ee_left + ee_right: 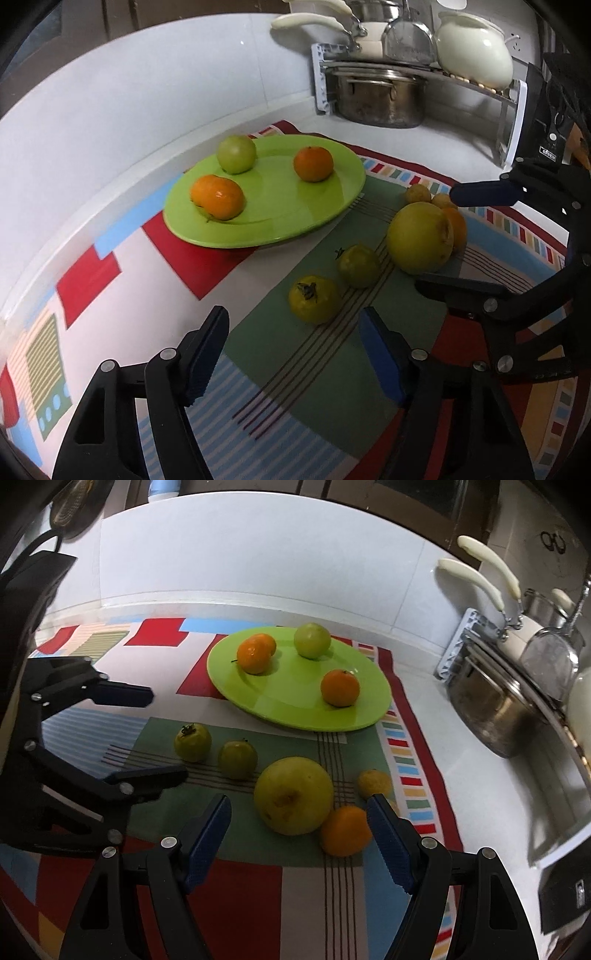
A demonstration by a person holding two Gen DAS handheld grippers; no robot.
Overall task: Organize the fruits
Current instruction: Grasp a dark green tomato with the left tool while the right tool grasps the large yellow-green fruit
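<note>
The plate (pixel 258 709) already holds four fruits; six sit loose on the mat (pixel 240 904). Closing on the big yellow fruit (pixel 293 795) could knock the touching orange (pixel 345 830) away (round things roll). Both the left gripper (pixel 293 354) and right gripper (pixel 299 840) gape empty.

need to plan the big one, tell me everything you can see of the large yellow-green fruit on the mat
The large yellow-green fruit is round, much the biggest piece here, with smooth, dull skin and a brownish blemish on one side. It sits on the patterned mat, off the green plate. A small orange rests against it. It lies ahead of the open right gripper, whose pads do not touch it.
</note>
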